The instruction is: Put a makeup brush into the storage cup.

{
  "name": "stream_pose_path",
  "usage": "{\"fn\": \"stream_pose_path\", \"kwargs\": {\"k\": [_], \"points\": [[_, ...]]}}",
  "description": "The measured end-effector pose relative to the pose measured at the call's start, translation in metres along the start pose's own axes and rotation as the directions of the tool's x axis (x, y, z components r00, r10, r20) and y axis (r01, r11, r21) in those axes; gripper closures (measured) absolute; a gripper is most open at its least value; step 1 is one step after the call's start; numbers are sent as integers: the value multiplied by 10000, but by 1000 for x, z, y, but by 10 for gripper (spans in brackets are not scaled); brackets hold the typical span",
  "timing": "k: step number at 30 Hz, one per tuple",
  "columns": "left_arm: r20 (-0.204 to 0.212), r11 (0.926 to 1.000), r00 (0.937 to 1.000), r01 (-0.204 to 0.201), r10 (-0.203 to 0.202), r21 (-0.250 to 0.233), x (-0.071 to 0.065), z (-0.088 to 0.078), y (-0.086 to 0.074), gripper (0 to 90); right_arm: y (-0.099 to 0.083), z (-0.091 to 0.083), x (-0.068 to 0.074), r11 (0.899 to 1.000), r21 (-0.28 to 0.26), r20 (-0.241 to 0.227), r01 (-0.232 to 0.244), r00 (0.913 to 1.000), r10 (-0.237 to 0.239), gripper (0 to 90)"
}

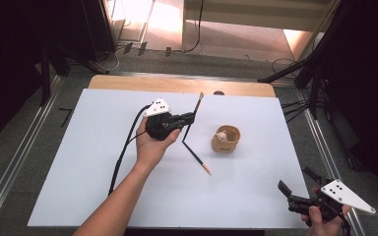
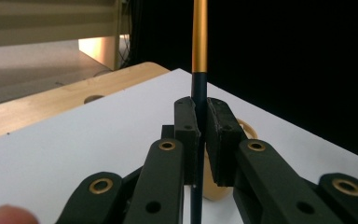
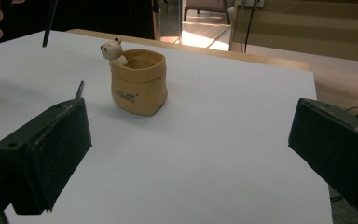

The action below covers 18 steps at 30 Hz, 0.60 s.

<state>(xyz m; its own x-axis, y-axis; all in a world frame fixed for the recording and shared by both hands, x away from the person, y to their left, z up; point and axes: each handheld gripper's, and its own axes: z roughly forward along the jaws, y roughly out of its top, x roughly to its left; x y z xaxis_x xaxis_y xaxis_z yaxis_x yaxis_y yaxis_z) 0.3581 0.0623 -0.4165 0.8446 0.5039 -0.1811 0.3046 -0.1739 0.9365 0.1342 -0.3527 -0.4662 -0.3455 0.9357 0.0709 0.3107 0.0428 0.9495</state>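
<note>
Your left gripper (image 2: pixel 200 128) fingers clamped the brush (image 2: pixel 199 42) mid-shaft, handle sticking out past both sides. Your right gripper (image 3: pixel 186 158) fingers stood released, nothing between.

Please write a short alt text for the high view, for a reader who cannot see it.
The left tool grips a dark pen upright above a white table, beside a tan bear pot. A second pen lies flat; the right tool waits open.

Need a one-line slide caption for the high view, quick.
Left hand-held gripper shut on a brush beside the bear pot; right hand-held gripper open at the table corner.
</note>
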Motion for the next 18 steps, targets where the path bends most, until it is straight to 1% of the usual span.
{"fn": "stream_pose_path", "kwargs": {"k": [3,8,10,16,18], "points": [[-45,9996,9998,-184,183,-216,-2,2,0,851,0,0,0,10000,-6,-10,6,10000,-6,0],[-63,9981,9998,-173,170,-584,-2,6,0,852,0,0,0,10000,7,-6,-8,10000,8,0],[-41,9960,9999,-104,101,-892,-2,7,1,851,0,0,0,10000,6,-11,1,10000,-1,0],[119,9897,9999,-39,56,-1434,-3,12,1,851,0,0,0,10000,-2,-3,-20,10000,20,0],[178,9865,9998,9,20,-1639,-4,14,1,851,0,0,0,10000,-5,-21,-17,10000,16,0]]}}
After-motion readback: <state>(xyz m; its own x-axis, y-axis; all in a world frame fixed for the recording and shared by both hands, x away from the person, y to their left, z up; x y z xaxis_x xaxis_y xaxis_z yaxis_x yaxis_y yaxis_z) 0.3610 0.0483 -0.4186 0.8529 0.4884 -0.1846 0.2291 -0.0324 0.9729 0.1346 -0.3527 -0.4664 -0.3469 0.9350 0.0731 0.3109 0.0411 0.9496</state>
